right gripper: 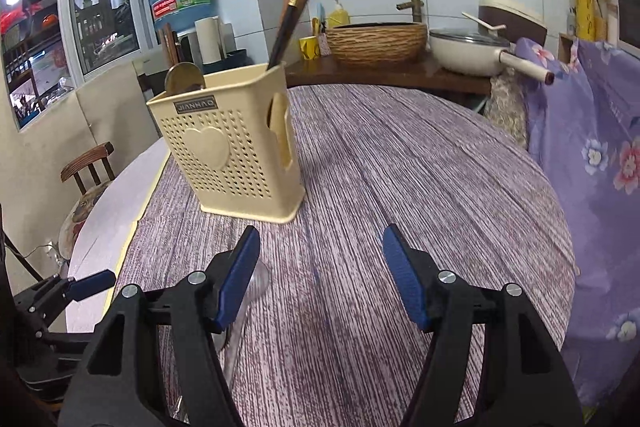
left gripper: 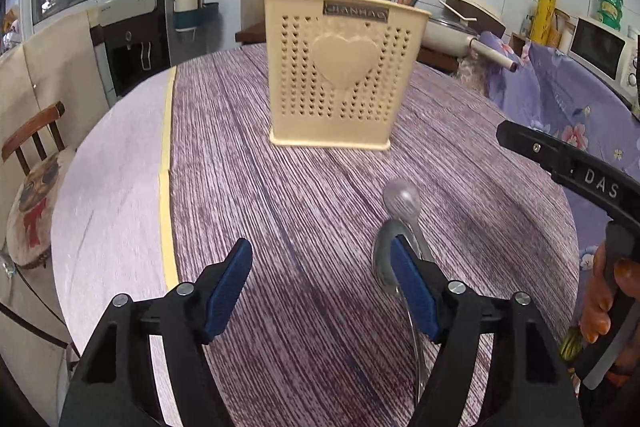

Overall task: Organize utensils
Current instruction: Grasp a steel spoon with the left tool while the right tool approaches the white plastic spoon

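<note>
A cream perforated utensil holder (left gripper: 340,75) with a heart on its front stands upright on the round table (left gripper: 280,207). In the right wrist view the holder (right gripper: 232,147) has dark chopsticks (right gripper: 292,15) and a gold spoon (right gripper: 184,77) in it. Two spoons lie on the table: a pale one (left gripper: 400,201) and a metal one (left gripper: 380,263), partly hidden behind my left gripper's right finger. My left gripper (left gripper: 320,251) is open with nothing between its pads. My right gripper (right gripper: 320,239) is open too, over bare table, with a spoon (right gripper: 258,283) just behind its left finger.
A wooden chair (left gripper: 36,135) with a cushion stands off the table's left edge. Purple floral cloth (right gripper: 592,131) covers the right side. A counter behind holds a basket-like basin (right gripper: 376,41) and a white pan (right gripper: 468,51). A hand (left gripper: 604,299) grips the right tool.
</note>
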Demonstrator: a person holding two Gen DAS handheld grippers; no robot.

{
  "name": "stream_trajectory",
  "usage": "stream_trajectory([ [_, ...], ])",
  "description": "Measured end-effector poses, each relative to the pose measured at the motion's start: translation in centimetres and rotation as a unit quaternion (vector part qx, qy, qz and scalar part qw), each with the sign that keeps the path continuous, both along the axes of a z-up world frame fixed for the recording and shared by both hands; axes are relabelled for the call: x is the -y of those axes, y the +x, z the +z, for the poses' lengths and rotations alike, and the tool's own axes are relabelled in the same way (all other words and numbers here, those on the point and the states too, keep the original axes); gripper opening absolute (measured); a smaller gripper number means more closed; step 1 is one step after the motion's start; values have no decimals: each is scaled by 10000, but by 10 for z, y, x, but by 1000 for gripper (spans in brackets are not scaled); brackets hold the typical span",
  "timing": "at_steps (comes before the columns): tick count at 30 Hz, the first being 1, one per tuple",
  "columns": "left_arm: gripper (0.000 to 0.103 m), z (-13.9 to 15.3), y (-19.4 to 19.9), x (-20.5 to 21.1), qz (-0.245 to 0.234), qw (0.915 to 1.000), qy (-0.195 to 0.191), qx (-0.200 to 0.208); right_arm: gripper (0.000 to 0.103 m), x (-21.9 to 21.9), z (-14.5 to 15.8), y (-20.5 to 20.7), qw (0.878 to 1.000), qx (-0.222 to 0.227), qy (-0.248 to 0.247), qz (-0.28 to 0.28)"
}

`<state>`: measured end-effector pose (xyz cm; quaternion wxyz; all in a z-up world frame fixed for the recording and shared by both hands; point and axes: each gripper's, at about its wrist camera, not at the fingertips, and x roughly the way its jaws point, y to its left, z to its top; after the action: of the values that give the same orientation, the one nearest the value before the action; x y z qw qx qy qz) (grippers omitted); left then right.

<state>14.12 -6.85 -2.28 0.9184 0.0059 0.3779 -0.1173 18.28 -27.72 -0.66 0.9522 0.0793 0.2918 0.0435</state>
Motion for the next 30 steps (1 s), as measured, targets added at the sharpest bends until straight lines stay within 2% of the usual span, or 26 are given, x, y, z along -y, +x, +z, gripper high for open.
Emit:
stream_trajectory([
  [3, 64, -8, -2, 4, -96, 9997, -75, -191, 64, 4, -4, -2, 10000, -47, 40, -65],
  [6, 62, -13, -5, 13, -216, 9994, 71, -267, 64, 8, -6, -3, 9999, -76, 88, -74],
  [9, 62, -15, -9, 18, -319, 9989, 39, -347, 64, 9, -7, -5, 9999, -95, 107, -84],
  [18, 57, -30, -16, 39, -535, 9960, 508, -512, 64, 10, -8, -6, 9996, -143, 232, -54],
  [23, 57, -31, -11, 47, -542, 9953, 690, -418, 64, 10, -9, -6, 9995, -151, 270, -65],
  [30, 57, -32, 6, 60, -462, 9956, 709, -414, 64, 13, -10, -6, 9993, -184, 291, -147],
])
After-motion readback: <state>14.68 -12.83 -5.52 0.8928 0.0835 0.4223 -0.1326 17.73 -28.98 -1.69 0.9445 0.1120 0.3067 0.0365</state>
